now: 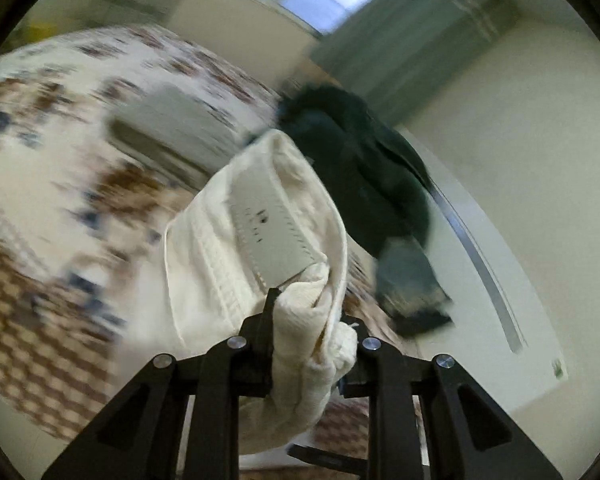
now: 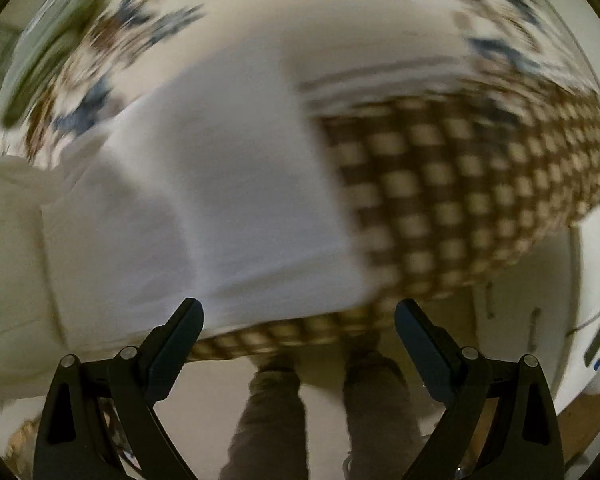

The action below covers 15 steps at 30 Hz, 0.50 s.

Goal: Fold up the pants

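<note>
A: How far along is this fold?

B: Early, I'd guess. Left claw (image 1: 308,320) is clamped on a bunched edge of the cream knit pants (image 1: 256,240), which hang ahead of it above the checked-and-floral bed cover (image 1: 40,300).

A: And the right one?

B: Right claw (image 2: 299,312), jaws apart, holds nothing, pants (image 2: 204,208) spread beyond it. One pair, two claws, one dark green garment (image 1: 364,176) further off.

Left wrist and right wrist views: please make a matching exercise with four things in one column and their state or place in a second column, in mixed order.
1. left claw
2. right claw
3. cream knitted pants
4. dark green garment

a. open, nothing between
b. lying on the patterned bedspread
c. shut on cloth
d. pinched and lifted

Pairs: 1-c, 2-a, 3-d, 4-b
</note>
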Each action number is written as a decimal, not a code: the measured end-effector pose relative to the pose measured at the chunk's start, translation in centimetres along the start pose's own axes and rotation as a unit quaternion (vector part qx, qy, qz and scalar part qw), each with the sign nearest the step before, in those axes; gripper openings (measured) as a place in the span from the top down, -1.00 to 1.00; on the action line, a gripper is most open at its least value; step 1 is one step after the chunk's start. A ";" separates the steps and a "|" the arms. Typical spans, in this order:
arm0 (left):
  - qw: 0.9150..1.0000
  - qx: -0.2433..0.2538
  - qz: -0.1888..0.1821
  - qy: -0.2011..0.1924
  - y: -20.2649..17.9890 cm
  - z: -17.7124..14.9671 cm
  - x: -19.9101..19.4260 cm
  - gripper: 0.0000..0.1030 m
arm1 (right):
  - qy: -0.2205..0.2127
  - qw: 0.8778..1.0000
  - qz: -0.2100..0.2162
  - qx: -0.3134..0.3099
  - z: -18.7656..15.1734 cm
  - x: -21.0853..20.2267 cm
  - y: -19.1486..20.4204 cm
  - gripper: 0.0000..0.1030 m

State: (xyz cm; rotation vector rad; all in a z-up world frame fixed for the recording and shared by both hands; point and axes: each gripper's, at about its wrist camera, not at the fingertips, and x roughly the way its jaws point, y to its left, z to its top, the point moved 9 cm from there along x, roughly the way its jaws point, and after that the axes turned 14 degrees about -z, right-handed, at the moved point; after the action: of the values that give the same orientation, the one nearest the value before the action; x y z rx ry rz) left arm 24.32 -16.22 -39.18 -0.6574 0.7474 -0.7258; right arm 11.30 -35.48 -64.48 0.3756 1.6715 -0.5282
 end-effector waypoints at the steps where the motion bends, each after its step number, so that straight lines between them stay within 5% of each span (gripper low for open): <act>1: 1.000 0.003 -0.006 0.012 -1.0 -1.0 1.4 0.65 | 0.000 1.000 -0.002 0.012 0.2 0.2 -2.2 -0.91; 7: 0.989 0.010 -0.029 0.144 -5.7 -10.6 13.2 0.62 | -0.020 0.998 -0.023 0.062 2.0 1.2 -13.6 -0.91; 10: 0.969 0.009 0.016 0.247 -5.0 -16.2 17.6 0.43 | -0.035 0.997 -0.006 0.071 3.1 1.9 -17.8 -0.91; 13: 0.959 -0.017 -0.001 0.283 -5.3 -18.8 18.6 0.28 | -0.042 0.996 0.021 0.079 4.2 2.2 -20.2 -0.91; 14: 0.959 -0.016 -0.002 0.283 -5.4 -18.7 18.4 0.02 | -0.043 0.995 0.029 0.081 5.3 2.1 -20.8 -0.91; 15: 0.959 -0.015 -0.004 0.285 -5.4 -18.5 18.2 -0.52 | -0.047 0.994 0.042 0.084 5.8 1.9 -21.2 -0.91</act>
State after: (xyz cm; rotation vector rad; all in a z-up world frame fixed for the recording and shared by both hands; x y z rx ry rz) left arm 17.56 -38.27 -52.25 -0.4771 1.2862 -0.9257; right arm 4.70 -56.52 -64.21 0.5340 1.5185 -0.6157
